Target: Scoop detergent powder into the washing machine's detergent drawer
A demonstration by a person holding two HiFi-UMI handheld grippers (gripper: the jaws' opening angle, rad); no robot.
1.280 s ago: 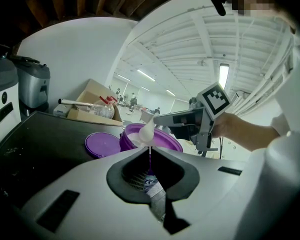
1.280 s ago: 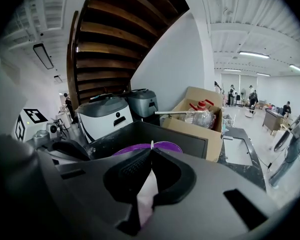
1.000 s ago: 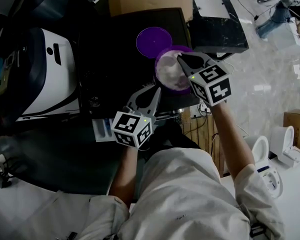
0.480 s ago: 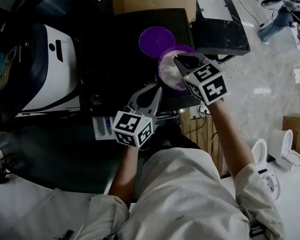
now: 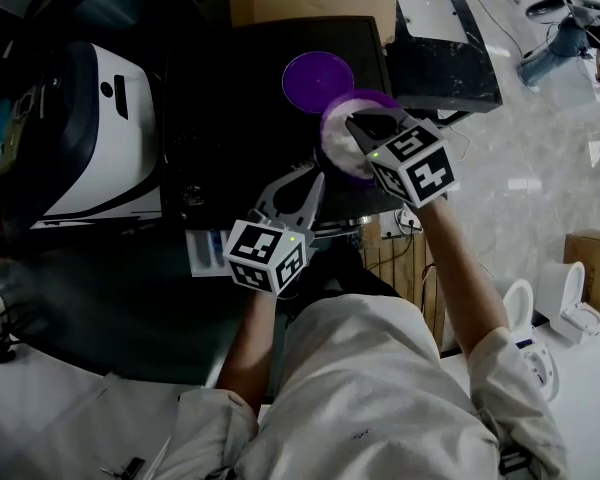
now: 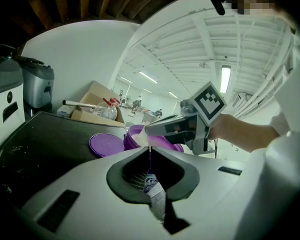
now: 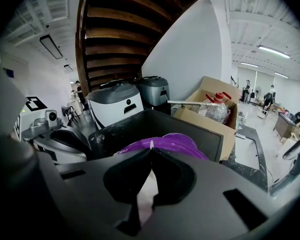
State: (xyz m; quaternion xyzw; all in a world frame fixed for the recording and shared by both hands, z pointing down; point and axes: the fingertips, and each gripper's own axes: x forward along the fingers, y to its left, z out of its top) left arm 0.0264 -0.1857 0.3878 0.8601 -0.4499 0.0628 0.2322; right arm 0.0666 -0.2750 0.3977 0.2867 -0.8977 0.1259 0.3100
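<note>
Little of the job looks done. The detergent powder [image 5: 342, 146] sits as a white heap in the open purple tub [image 5: 330, 113], just right of centre in the head view. The tub's purple lid [image 5: 317, 80] lies flat just up-left of it, on the black top of the washing machine [image 5: 230, 98].

- Right gripper [image 5: 355, 121]: tips over the tub, at the powder. The jaws are pressed together. A pale sliver shows at the tips, and I can't tell whether it's a scoop or just powder.
- Left gripper [image 5: 315, 180]: below the tub near frame centre, aimed at it. The jaws are closed on nothing I can see.
- Detergent drawer [image 5: 204, 254]: this is my read of the white-and-blue piece at lower left of the left gripper. It looks pulled out, and it's too dark to see any contents.

Still to do, as I judge it: lift a scoopful, carry it down-left to the drawer and tip it in.
</note>
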